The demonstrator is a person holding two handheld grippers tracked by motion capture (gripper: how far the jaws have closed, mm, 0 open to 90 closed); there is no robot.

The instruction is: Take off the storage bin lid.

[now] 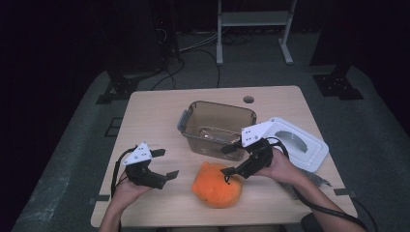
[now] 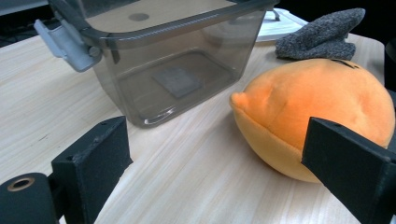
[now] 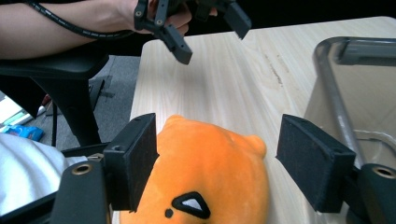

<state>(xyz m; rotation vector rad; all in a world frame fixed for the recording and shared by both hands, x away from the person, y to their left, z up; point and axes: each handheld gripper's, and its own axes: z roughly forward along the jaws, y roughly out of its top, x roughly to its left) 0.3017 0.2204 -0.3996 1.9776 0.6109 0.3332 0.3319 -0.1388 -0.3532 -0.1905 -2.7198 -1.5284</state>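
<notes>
Dark room with a grey floor is seen around a light wooden table, a white metal frame standing at the back. Orange plush toy is lain on the table near its front edge, just in front of a clear brown plastic container with grey latches, which is stood open and upright at mid table. White lid is placed to the right of the container, and a grey cloth is seen beside it in the left gripper view. Right gripper is held over the plush, jaws spread wide apart; in the right gripper view the toy's top is seen between the jaws, its black-and-white mark facing up, and pad contact cannot be told. Left gripper is held left of the plush, apart from it, jaws wide apart with nothing between them; its black fingers are seen over bare wood
</notes>
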